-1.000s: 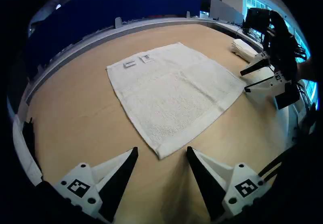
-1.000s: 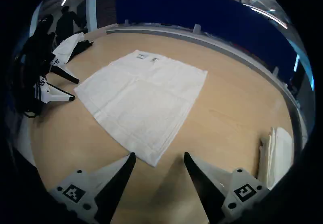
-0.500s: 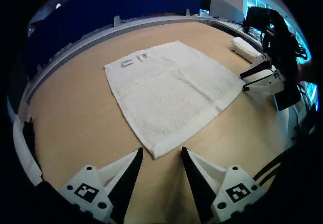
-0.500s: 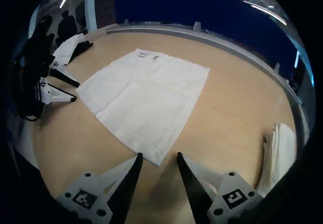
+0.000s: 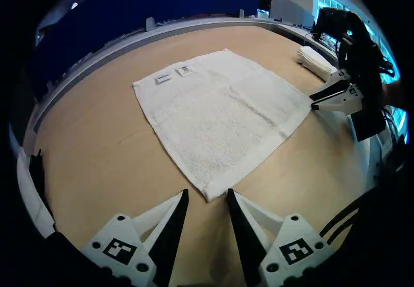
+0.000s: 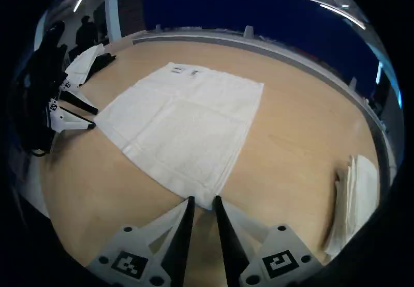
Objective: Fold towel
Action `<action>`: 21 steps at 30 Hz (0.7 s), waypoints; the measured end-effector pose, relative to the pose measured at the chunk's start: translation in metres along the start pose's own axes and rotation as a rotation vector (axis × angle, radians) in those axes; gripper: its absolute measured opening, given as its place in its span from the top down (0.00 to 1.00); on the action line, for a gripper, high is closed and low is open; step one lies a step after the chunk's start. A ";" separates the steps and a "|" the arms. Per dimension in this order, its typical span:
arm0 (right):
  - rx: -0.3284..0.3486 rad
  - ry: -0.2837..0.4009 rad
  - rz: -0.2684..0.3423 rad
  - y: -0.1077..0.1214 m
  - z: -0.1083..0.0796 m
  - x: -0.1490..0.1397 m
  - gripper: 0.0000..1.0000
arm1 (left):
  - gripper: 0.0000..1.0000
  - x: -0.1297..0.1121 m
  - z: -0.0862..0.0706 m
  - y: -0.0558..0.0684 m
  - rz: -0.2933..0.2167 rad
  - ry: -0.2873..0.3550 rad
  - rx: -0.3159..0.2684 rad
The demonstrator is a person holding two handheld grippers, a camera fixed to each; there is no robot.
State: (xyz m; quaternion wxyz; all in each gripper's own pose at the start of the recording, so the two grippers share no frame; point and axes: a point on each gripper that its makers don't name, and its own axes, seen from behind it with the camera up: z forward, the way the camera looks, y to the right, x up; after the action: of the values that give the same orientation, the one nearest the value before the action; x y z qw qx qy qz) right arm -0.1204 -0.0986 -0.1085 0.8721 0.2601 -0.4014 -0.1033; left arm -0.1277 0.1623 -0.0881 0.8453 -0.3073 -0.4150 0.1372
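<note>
Left gripper view: left gripper was half open, gripping nothing, white towel flat on table, near corner at 12 o'clock. Meanwhile right gripper sat nearly closed at another corner (honestly couldn't tell if pinching).

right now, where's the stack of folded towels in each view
Left gripper view: the stack of folded towels sits at the upper right, on the table beyond the right gripper.
Right gripper view: the stack lies at the lower right edge, right of the spread towel.
Shared landmark: the two small tags on the spread towel's far edge.
</note>
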 end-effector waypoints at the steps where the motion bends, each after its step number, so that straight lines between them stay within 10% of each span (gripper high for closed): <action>1: -0.001 -0.001 -0.002 0.000 0.000 0.000 0.70 | 0.48 0.000 0.000 0.000 0.000 -0.001 0.001; 21: 0.011 -0.010 0.001 -0.004 -0.001 0.000 0.77 | 0.72 -0.001 -0.001 0.004 -0.007 -0.014 0.011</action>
State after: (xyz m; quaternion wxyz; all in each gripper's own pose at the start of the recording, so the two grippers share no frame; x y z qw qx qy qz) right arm -0.1190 -0.1012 -0.1110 0.8686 0.2641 -0.4067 -0.1018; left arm -0.1270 0.1644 -0.0918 0.8445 -0.3004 -0.4211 0.1386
